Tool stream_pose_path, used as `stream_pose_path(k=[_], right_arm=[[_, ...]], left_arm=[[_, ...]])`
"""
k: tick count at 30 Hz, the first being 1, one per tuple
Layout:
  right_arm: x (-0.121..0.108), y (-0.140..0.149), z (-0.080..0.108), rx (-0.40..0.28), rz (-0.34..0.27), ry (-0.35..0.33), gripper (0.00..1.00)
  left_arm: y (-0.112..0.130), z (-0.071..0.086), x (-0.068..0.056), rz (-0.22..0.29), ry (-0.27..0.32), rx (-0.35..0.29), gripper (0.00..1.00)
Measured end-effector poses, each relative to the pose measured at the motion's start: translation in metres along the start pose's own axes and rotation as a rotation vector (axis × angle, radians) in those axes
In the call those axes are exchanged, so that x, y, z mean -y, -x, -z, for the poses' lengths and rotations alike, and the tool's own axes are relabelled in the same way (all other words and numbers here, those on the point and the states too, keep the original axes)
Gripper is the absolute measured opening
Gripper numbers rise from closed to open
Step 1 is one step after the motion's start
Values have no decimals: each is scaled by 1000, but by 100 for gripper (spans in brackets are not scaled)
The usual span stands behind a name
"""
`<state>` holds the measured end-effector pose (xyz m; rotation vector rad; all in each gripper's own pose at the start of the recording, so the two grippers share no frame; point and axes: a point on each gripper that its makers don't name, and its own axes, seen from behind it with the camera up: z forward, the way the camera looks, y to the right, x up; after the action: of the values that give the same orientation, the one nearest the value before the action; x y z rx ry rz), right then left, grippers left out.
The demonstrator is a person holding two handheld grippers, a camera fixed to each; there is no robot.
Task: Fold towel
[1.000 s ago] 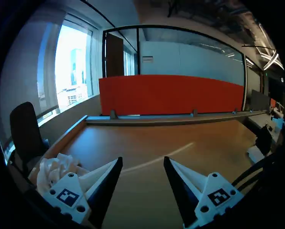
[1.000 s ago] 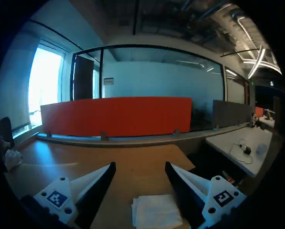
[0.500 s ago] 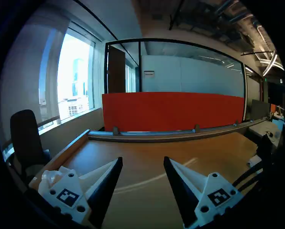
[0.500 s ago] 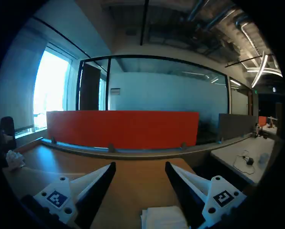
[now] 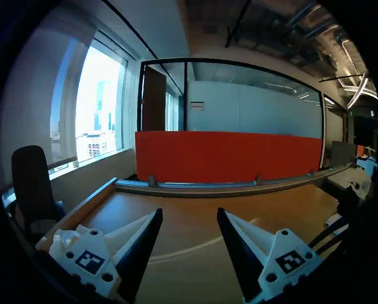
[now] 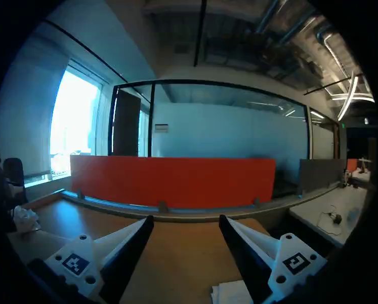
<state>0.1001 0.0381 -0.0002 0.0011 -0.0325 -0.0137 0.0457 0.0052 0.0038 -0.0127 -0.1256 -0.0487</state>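
Divider (image 5: pixel 229 156) orange, desk (image 5: pixel 199 218) brown (w/ pale streak), towel (image 6: pixel 230 295) white.

Your wooden table (image 6: pixel 183 258) runs ahead of your right claw (image 6: pixel 185 219) to a red divider (image 6: pixel 173 175) along its far edge. A folded white towel (image 6: pixel 234 294) lies flat on it just under that claw, close to the right finger. A crumpled white cloth (image 6: pixel 26 220) sits far off to the claw's left, at the table's edge. Ahead of your left claw (image 5: pixel 189 210), a pale curved streak (image 5: pixel 199 244) crosses the bare wood
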Motion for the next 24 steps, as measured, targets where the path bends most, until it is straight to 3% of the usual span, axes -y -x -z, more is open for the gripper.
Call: stream_pose_path(k=[6,15,24], right_arm=[[25,-9,-1,-4,-14,-14,100],[40,-7,-4,11,-30,-19,100],[62,-19,1,20,-68,-50,100]], left_arm=[[-3,0,0,12,12,-11,79],[0,-1,-4,-26,38,-12,79],[-1,-5,-2,-45,22,-39,79]])
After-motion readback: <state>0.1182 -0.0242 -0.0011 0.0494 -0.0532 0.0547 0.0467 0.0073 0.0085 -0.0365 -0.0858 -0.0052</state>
